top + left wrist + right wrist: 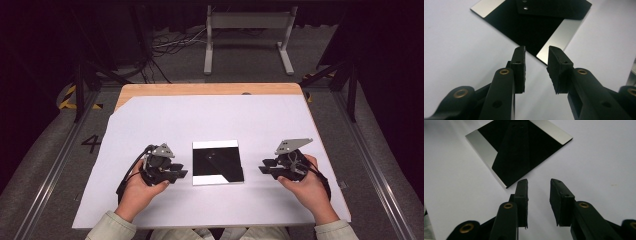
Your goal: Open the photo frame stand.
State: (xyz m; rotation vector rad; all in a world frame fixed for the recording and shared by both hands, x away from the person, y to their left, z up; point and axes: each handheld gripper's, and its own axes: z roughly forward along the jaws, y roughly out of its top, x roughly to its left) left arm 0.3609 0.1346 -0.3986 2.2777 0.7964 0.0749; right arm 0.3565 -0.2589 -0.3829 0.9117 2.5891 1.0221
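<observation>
A square glossy plate point(218, 161), dark and mirror-like with bright silver bands, lies flat in the middle of the white sheet point(210, 120). My left gripper point(177, 175) rests just left of the plate, pointing at its near left corner. In the left gripper view the left gripper point(537, 51) stands open with nothing between its pads, and the plate point(534, 25) lies just beyond the tips. My right gripper point(265, 166) sits a short way right of the plate. The right gripper view shows the right gripper point(539, 183) open and empty, with the plate point(516, 150) ahead to the left.
The white sheet covers most of a wooden table point(210, 89), whose bare strip shows at the far edge. Beyond the table, a white metal stand point(247, 37) and cables point(165, 47) are on the floor. Metal rails point(372, 165) run along both sides.
</observation>
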